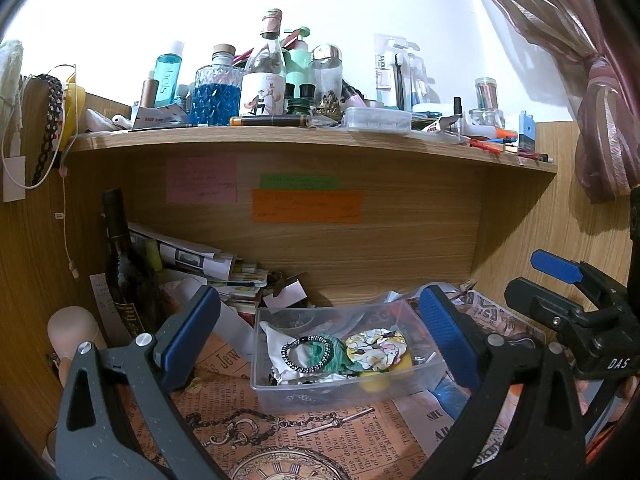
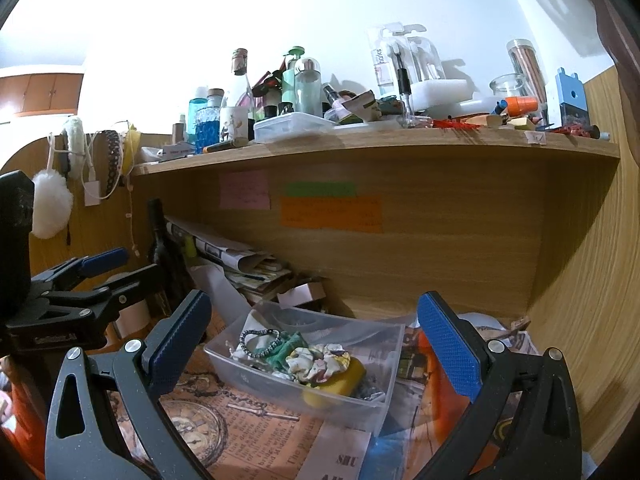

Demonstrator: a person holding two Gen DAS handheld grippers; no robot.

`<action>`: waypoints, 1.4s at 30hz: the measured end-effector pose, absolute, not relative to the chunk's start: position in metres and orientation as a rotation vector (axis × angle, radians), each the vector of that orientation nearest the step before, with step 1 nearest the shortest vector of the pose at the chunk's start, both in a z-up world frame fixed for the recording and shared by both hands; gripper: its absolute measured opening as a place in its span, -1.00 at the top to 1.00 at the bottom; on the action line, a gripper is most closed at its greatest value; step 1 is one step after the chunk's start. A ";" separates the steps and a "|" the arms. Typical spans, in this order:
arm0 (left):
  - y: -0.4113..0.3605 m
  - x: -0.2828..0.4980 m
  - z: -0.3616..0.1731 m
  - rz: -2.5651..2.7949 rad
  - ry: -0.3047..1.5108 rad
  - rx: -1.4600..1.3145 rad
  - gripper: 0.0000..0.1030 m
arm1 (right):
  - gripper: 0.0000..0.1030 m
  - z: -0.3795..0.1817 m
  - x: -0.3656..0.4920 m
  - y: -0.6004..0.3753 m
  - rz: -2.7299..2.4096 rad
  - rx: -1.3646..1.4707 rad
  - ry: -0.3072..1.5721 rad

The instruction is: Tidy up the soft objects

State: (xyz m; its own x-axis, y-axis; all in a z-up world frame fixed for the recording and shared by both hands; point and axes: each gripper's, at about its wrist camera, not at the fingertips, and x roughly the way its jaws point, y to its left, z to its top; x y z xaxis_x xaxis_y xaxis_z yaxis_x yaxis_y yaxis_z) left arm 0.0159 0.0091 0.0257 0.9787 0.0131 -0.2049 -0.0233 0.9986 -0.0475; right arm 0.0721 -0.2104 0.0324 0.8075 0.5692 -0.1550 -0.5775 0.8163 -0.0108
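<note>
A clear plastic bin point(image 1: 304, 394) point(image 2: 384, 392) stands on the desk under the shelf. It holds a floral scrunchie point(image 1: 380, 346) point(image 2: 320, 360), a green scrunchie point(image 1: 340, 356) point(image 2: 290, 346), a black-and-white braided band point(image 1: 306, 354) point(image 2: 258, 342), a white cloth point(image 1: 276, 340) and a yellow soft item point(image 2: 340, 378). My left gripper point(image 1: 320, 344) is open and empty in front of the bin; it also shows in the right wrist view point(image 2: 116, 268). My right gripper point(image 2: 316, 354) is open and empty before the bin, and shows in the left wrist view point(image 1: 532, 276).
A wooden shelf point(image 1: 304, 140) above is crowded with bottles and jars. A dark wine bottle point(image 1: 124, 264) and a stack of papers point(image 1: 208, 268) stand at the back left. A vintage newspaper-print sheet point(image 1: 320, 444) covers the desk. White fluffy items point(image 2: 52, 204) hang on the left wall.
</note>
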 end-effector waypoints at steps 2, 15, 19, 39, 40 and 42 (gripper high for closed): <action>0.011 0.017 0.025 0.014 0.206 -0.047 -0.96 | -1.00 0.032 0.072 -0.211 0.615 -0.059 0.149; 0.012 0.020 0.024 -0.007 0.213 -0.049 -0.97 | -1.00 0.031 0.073 -0.207 0.616 -0.063 0.156; 0.012 0.020 0.023 -0.014 0.213 -0.046 -0.97 | -1.00 0.031 0.074 -0.207 0.617 -0.061 0.159; 0.015 0.020 0.024 -0.030 0.224 -0.062 -0.97 | -1.00 0.026 0.077 -0.204 0.620 -0.066 0.176; 0.014 0.020 0.024 -0.030 0.224 -0.063 -0.97 | -1.00 0.026 0.078 -0.204 0.620 -0.067 0.178; 0.014 0.019 0.023 -0.030 0.225 -0.063 -0.96 | -1.00 0.025 0.078 -0.204 0.622 -0.068 0.180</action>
